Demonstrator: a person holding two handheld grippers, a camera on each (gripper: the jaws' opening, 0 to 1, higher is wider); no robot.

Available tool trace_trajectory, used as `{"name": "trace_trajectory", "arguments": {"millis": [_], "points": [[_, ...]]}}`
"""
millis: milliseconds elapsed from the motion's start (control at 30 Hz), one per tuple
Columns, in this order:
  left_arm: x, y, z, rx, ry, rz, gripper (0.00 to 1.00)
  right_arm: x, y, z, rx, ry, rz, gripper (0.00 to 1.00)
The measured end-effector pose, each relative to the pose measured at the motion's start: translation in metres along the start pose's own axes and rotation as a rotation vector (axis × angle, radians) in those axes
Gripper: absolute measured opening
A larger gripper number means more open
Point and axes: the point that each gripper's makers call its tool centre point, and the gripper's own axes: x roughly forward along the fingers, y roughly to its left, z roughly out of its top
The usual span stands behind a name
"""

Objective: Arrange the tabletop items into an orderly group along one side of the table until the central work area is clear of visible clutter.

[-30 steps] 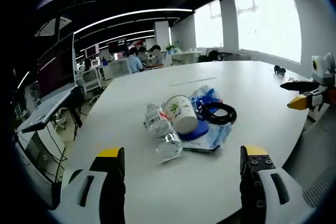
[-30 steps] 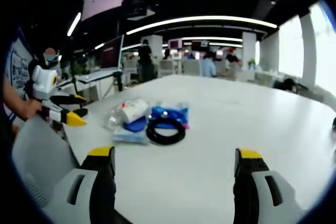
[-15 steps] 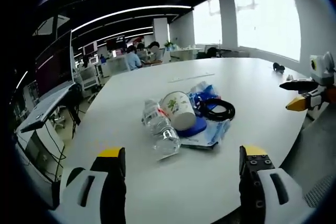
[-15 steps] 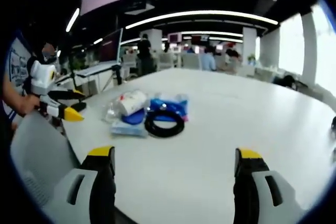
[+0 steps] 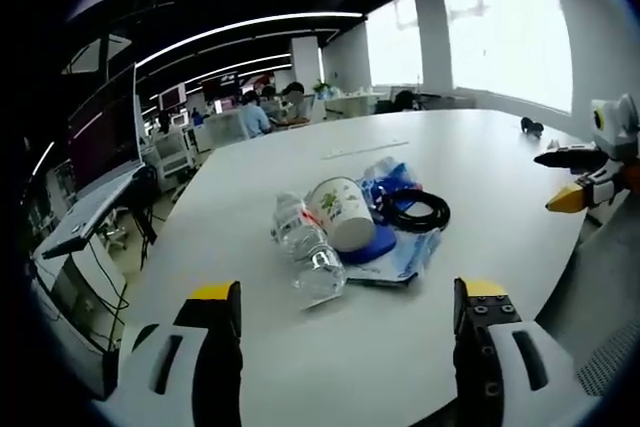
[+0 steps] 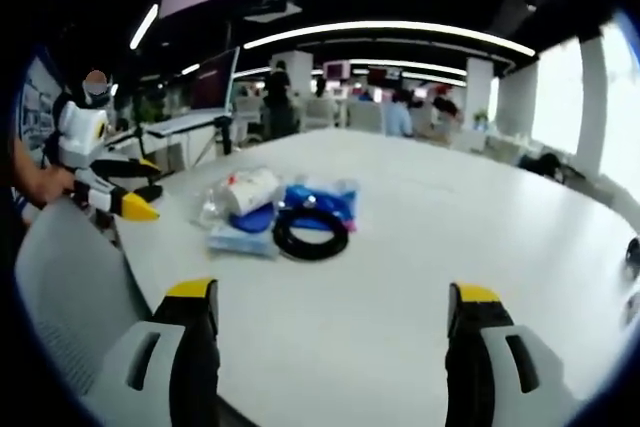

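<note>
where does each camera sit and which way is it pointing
Left gripper view: rides the left gripper, open over the near table edge, facing the bottle, cup and black cable coil; the right gripper enters at the right.
Right gripper view: rides the right gripper, open, facing the pile from another side; the left gripper and a hand show left.
Shared: the white table and its pile.

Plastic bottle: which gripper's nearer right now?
Left, by a judgement. The plastic bottle lies just ahead of the left gripper, on the pile's near side. The right gripper faces the pile with the black cable coil between.
</note>
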Motion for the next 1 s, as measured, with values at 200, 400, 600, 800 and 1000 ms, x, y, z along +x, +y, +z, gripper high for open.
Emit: {"name": "trace_trajectory", "arguments": {"millis": [200, 400, 600, 800, 1000], "points": [[-0.001, 0.0, 0.001, 0.01, -0.005, 0.0, 0.87, -0.001, -0.001, 0.001, -0.012, -0.001, -0.01, 0.93], [-0.001, -0.004, 0.002, 0.011, -0.009, -0.023, 0.84, -0.002, -0.003, -0.004, -0.023, 0.027, -0.027, 0.92], [-0.003, 0.0, 0.006, 0.004, -0.033, 0.002, 0.86, -0.002, 0.0, -0.007, -0.039, 0.042, -0.021, 0.92], [-0.003, 0.004, 0.006, -0.001, -0.031, 0.02, 0.86, -0.001, 0.003, -0.008, -0.044, 0.052, -0.006, 0.92], [-0.003, 0.003, 0.005, -0.004, -0.028, 0.013, 0.85, -0.001, 0.003, 0.002, -0.047, 0.009, -0.003, 0.94]]}}
